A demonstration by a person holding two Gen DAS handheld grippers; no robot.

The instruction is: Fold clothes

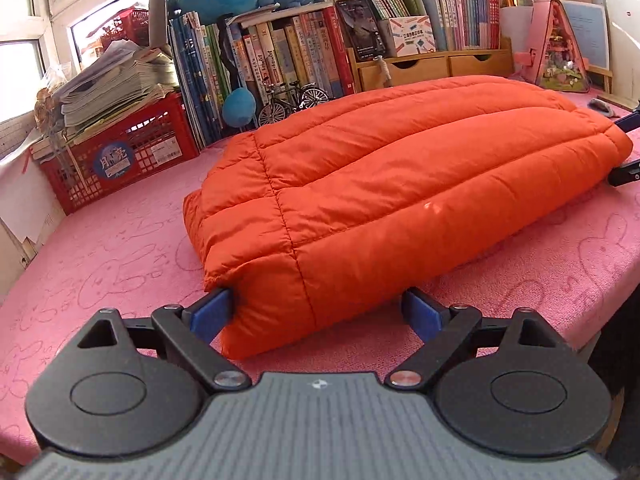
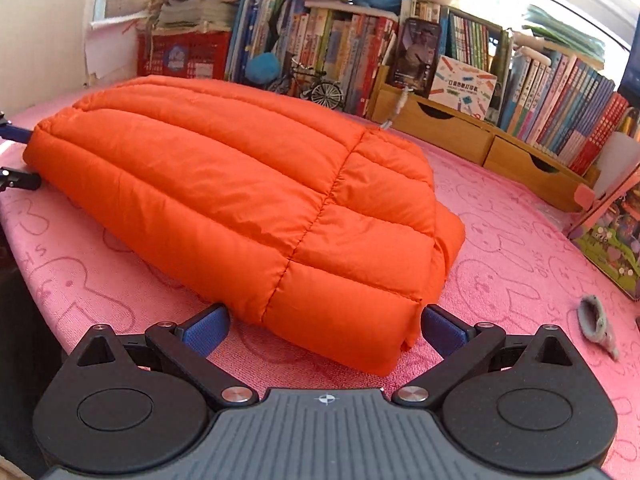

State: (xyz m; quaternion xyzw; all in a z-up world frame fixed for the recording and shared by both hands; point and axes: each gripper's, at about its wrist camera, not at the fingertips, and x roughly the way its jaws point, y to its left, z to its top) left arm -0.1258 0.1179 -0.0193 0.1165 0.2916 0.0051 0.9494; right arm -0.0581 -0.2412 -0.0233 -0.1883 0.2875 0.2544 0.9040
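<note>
We see an orange quilted jacket [image 1: 400, 168], folded into a thick bundle, lying on the pink rabbit-patterned cloth [image 1: 100, 264] that covers the table. Our left gripper [image 1: 320, 312] stands wide open around one end of the bundle: its left blue pad [image 1: 212, 312] touches the fabric at the corner, while the right pad sits clear of it, so nothing is gripped. Our right gripper [image 2: 326, 328] is spread just as wide around the opposite end, the jacket's corner lying between its fingers; the right pad looks close to the fabric, but we cannot tell whether it touches. Behind the jacket stand rows of books [image 1: 280, 52], a red crate [image 1: 120, 156] of papers, a wooden drawer unit [image 2: 460, 132] and a small model bicycle [image 1: 292, 100].
</note>
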